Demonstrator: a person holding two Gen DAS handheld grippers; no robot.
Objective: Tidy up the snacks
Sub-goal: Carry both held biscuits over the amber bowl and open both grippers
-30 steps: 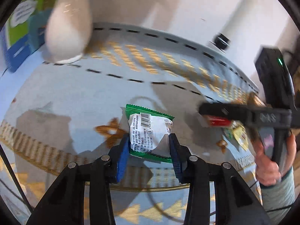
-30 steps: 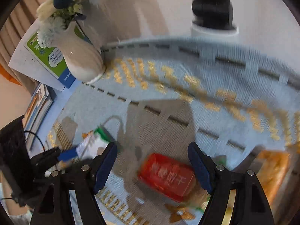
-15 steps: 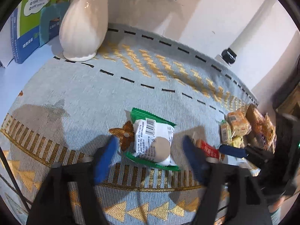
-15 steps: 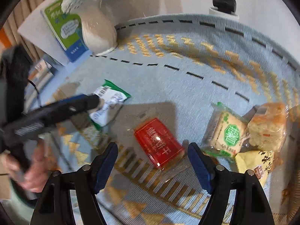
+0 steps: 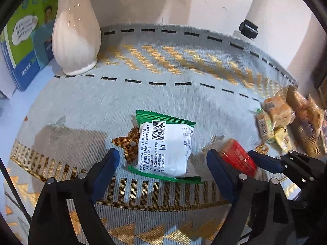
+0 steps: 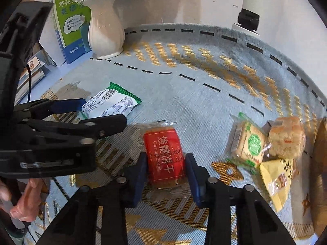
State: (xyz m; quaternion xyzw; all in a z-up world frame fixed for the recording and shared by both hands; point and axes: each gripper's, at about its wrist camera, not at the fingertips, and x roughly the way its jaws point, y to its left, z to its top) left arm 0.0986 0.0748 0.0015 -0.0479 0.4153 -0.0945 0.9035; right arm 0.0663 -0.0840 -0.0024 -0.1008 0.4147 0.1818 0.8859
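A green and white snack packet [image 5: 166, 148] lies flat on the patterned cloth; it also shows in the right wrist view [image 6: 111, 103]. My left gripper [image 5: 162, 163] is open, its blue pads wide on either side of the packet and not touching it. A red caramel biscuit packet [image 6: 164, 156] lies on the cloth, also seen in the left wrist view [image 5: 238, 157]. My right gripper [image 6: 165, 172] has closed on the red packet, a pad against each side.
A white vase [image 5: 75, 34] and a green and blue book [image 5: 26, 40] stand at the back left. A pile of several snack packets [image 6: 267, 147] lies at the right. A white post with a black clamp [image 6: 248, 18] stands behind the cloth.
My left gripper let go of the green and white packet and opened wide. My right gripper came down over the red packet and closed on it.
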